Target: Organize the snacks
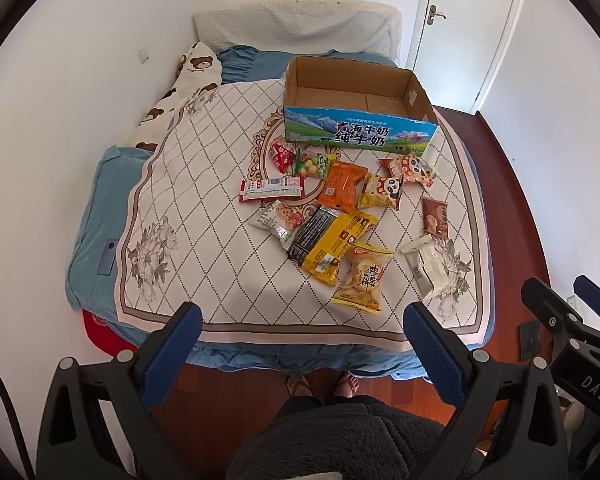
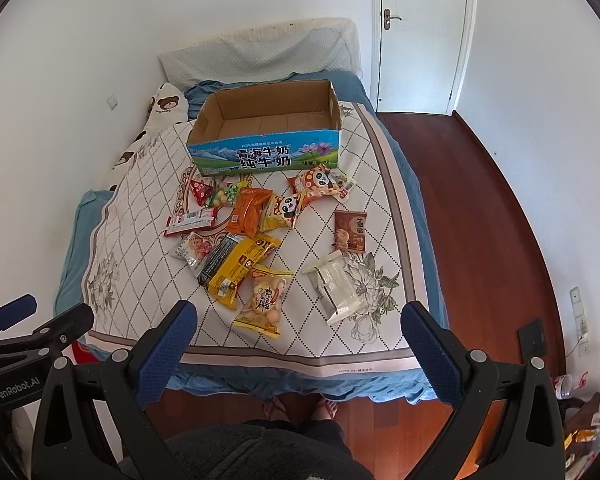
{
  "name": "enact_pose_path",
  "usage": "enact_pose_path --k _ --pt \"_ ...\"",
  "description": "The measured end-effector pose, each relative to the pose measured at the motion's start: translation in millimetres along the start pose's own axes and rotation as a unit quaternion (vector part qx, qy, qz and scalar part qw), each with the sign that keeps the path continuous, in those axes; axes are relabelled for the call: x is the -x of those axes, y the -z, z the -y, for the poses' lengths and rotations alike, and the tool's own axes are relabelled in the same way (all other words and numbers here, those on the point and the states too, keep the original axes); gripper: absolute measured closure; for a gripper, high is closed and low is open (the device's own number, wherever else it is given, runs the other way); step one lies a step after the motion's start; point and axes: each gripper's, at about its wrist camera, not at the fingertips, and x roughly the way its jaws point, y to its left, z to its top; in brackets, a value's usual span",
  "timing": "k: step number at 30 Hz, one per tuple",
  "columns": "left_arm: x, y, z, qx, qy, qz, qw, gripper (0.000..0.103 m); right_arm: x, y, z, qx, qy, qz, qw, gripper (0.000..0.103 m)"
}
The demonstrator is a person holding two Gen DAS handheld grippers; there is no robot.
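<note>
While we hold both the left hand-held gripper (image 1: 302, 340) and right hand-held gripper (image 2: 297, 338) wide open and empty above the bed's (image 1: 171, 200) near edge, crinkly snack packets (image 1: 334, 246) lie scattered mid-bed beyond them, before the open cardboard milk box (image 1: 358, 134), whose long axis runs crosswise.

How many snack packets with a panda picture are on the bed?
2: one panda packet lies before the box, the other panda packet beside the orange packet. More may be hidden.
</note>
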Motion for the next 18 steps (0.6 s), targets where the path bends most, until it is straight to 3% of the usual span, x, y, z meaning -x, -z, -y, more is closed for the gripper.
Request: enact_pose_path --k 18 --pt "0.0 0.2 -1.5 0.000 0.004 0.002 1.0000 0.000 1.7 -1.6 3.3 0.001 0.004 0.004 1.000 0.000"
